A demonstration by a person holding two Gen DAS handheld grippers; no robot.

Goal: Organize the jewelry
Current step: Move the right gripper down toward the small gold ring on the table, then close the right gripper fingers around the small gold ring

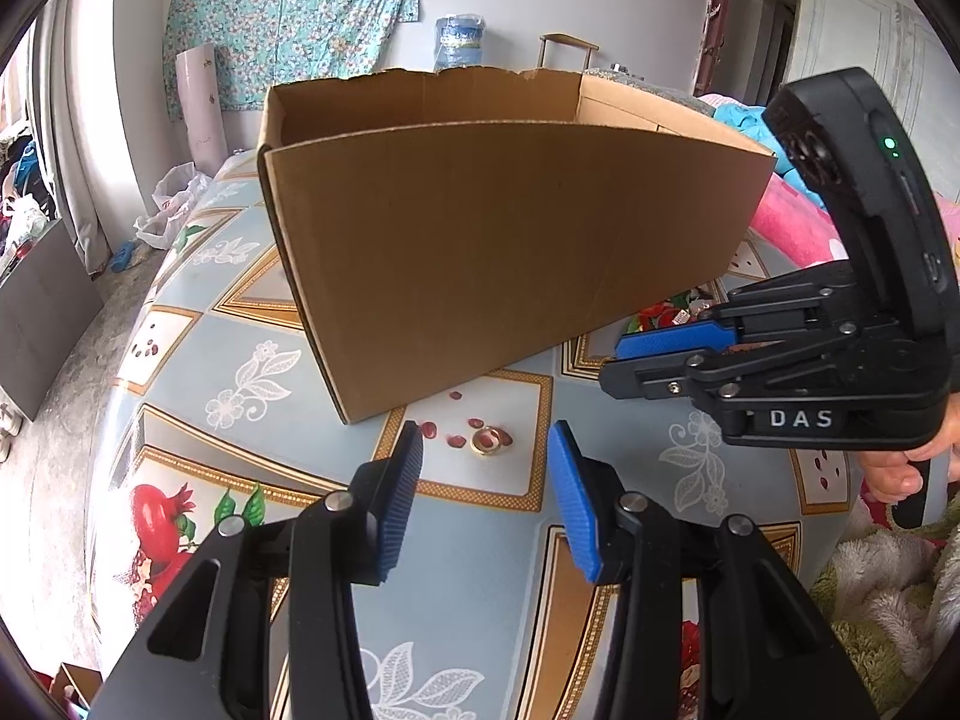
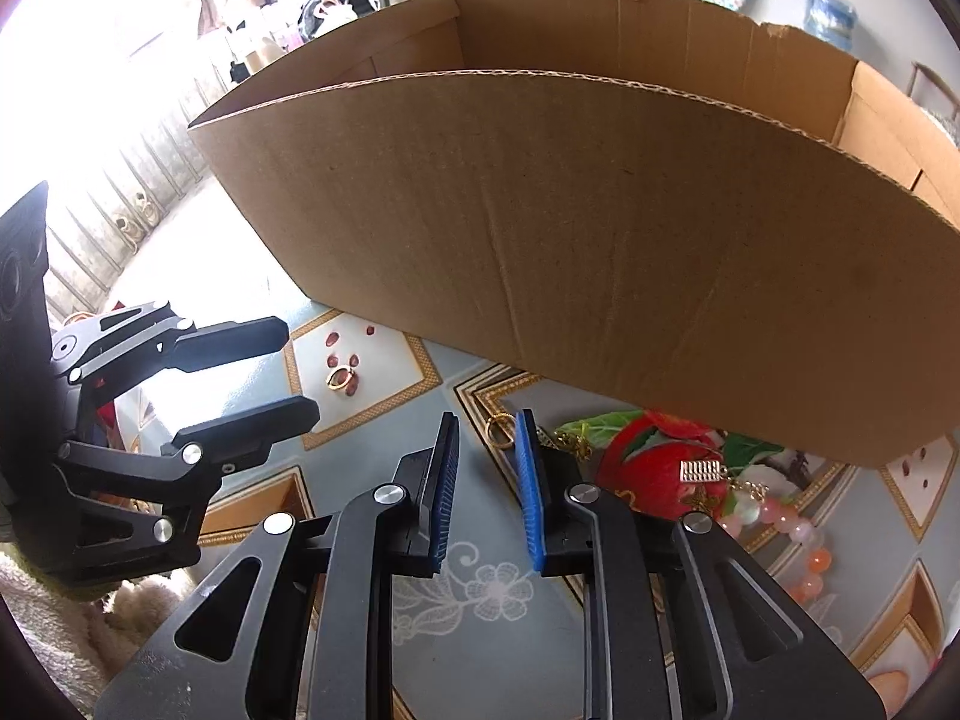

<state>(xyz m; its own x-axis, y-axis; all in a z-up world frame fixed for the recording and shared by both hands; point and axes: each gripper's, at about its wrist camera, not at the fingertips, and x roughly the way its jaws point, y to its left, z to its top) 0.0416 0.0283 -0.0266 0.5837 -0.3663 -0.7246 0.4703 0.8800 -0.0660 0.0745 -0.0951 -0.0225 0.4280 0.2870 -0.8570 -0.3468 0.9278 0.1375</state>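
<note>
A small gold ring (image 1: pixel 487 441) lies on the patterned tablecloth just ahead of my left gripper (image 1: pixel 487 429), which is open, with its blue pads (image 1: pixel 399 510) apart on either side of the ring's line. In the right wrist view that ring (image 2: pixel 341 378) lies past the left gripper (image 2: pixel 300 372). My right gripper (image 2: pixel 487 420) stands open with a narrow gap. A second gold ring (image 2: pixel 498 429) lies at its tips, close to the right pad (image 2: pixel 528 480) and clear of the other. A gold chain (image 2: pixel 570 444), a rectangular gold earring (image 2: pixel 699 471) and a bead bracelet (image 2: pixel 780 525) lie to its right.
A large open cardboard box (image 1: pixel 480 240) stands on the table (image 1: pixel 198 324) right behind the jewelry and fills the far view (image 2: pixel 600 240). The right gripper (image 1: pixel 615 360) shows at the right, held by a person's hand (image 1: pixel 894 471). Fleecy blankets (image 1: pixel 888 588) border the table.
</note>
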